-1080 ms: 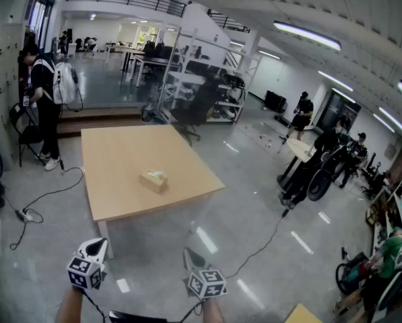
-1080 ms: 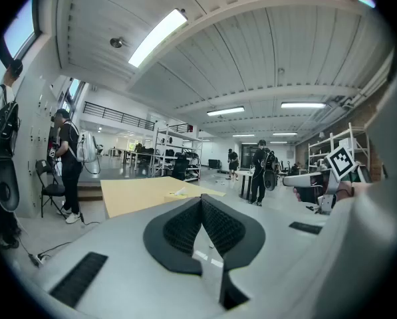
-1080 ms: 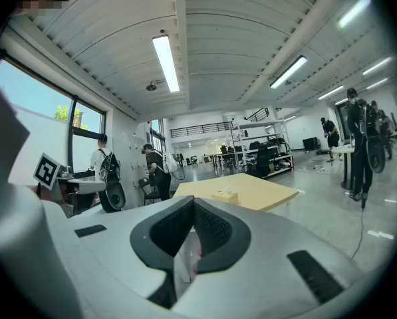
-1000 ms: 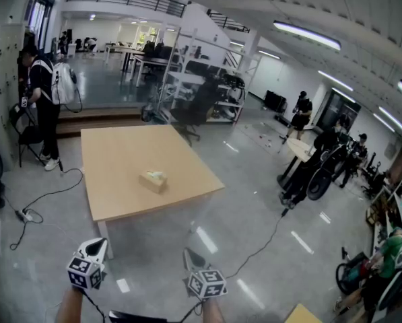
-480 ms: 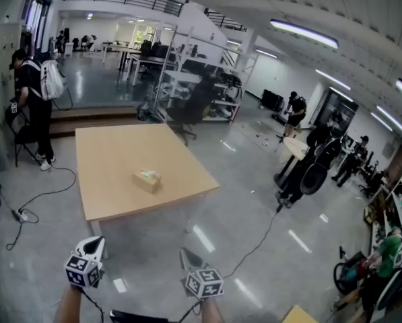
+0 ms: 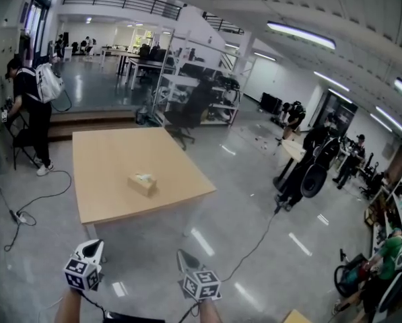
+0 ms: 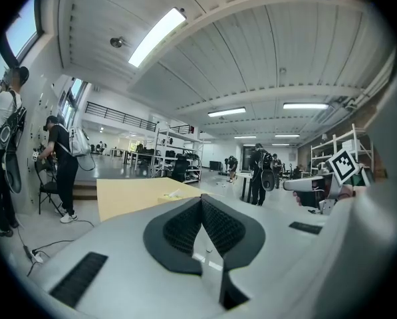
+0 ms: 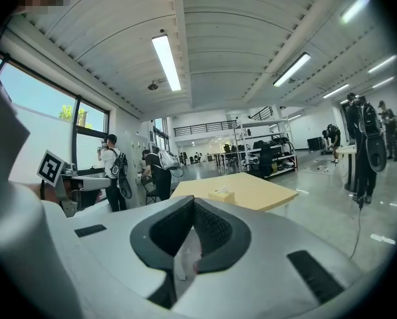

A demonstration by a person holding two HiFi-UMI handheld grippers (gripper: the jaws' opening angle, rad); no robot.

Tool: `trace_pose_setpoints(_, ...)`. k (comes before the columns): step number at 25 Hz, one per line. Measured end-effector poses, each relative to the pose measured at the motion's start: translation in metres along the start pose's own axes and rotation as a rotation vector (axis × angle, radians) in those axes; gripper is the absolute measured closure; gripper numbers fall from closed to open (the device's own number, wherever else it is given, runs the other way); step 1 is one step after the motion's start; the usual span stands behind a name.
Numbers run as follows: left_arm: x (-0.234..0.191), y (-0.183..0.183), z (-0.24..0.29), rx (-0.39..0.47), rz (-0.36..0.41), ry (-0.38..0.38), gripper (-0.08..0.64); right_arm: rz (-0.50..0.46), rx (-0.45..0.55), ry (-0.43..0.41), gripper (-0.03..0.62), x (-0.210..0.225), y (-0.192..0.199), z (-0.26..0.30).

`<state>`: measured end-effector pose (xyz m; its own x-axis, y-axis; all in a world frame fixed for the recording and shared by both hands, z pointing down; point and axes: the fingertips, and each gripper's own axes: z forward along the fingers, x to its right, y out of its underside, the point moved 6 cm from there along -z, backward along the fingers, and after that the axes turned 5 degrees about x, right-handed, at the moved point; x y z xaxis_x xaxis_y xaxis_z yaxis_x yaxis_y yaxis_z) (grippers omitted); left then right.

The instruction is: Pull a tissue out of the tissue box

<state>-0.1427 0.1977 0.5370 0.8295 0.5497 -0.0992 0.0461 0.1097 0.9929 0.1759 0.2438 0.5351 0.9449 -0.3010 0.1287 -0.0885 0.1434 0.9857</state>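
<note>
Observation from the head view: a tan tissue box (image 6: 142,184) lies near the middle of a square light wooden worktop (image 6: 106,155), with a pale tissue (image 6: 144,177) standing up from its top opening. Nothing else is seen on the worktop. The left tongs (image 6: 93,246) and right tongs (image 6: 184,257) are held low at the near edge of the view, side by side and apart from each other, both over the glossy grey floor (image 6: 248,200) and short of the worktop's near edge. The tissue box is well apart from both tongs, ahead of them and roughly between their lines of pointing. The left gripper view shows its jaws clenched tip to tip with nothing between them; the box appears small beyond the tips, slightly to their left. The right gripper view shows its jaws likewise clenched and empty, with the box on the worktop beyond the tips, slightly to their right. Neither pair touches the box, the tissue or the worktop. Surroundings: a person with a backpack (image 6: 31,99) stands at the wall left of the worktop, a cable (image 6: 32,200) trails across the floor on that side, and a shelving rack (image 6: 194,86) stands behind the worktop.
</note>
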Motion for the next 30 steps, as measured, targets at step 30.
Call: trace_pose_setpoints(30,-0.071,-0.007,0.114,-0.036,-0.027,-0.017,0.554,0.017,-0.035,-0.028,0.581,0.039,-0.007,0.132)
